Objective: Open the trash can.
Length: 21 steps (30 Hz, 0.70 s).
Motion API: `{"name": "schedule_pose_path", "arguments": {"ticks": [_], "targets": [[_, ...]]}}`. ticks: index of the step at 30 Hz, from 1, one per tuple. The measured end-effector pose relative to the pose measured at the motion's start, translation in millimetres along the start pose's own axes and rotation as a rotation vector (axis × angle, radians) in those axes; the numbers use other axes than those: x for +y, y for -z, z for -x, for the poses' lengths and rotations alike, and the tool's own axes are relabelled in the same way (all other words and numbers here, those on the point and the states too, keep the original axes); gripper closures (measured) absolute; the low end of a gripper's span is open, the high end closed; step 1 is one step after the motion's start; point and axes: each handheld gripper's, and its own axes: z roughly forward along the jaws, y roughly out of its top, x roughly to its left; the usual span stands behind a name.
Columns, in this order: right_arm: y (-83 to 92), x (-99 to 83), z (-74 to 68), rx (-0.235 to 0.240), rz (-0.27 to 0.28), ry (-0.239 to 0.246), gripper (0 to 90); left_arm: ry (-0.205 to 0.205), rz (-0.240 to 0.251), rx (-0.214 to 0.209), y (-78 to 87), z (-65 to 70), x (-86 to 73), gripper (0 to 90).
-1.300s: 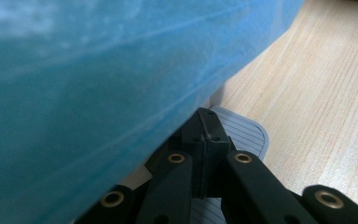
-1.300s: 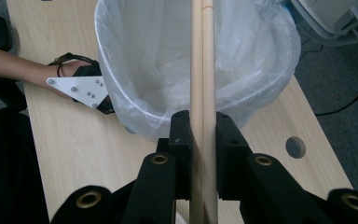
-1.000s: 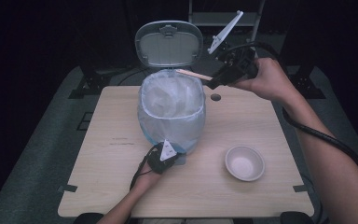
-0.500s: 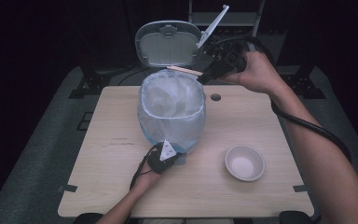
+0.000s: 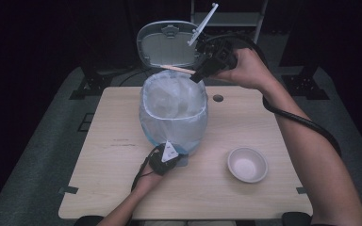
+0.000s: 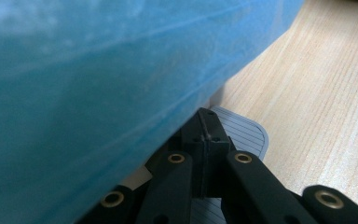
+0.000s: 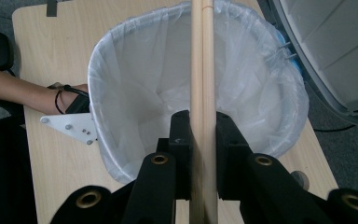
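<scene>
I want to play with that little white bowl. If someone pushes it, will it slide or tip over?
The white bowl looks low and wide, sitting flat on the wooden table, so it would probably slide rather than tip. It seems empty, so likely light. If it is ceramic, it might chip when dropped; the pictures cannot settle that.

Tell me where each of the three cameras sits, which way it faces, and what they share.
High view: above the person's side, facing forward and down on the table; both forearms enter from below.
Left gripper view: rides the left gripper, shut on the bin's pedal, level along the tabletop under the blue bag.
Right gripper view: rides the right gripper, clamped on chopsticks, looking down into the lined bin.
Shared: the bin appears in all three.
</scene>
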Motion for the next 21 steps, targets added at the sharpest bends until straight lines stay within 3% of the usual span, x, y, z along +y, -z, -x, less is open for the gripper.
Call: {"name": "schedule_pose_path", "arguments": {"ticks": [21], "targets": [[-30.2,26.6,5.8,0.016,-0.042,-0.007,78.5,0.009,0.008,0.001,-0.6,0.7,-0.1,90.0]]}}
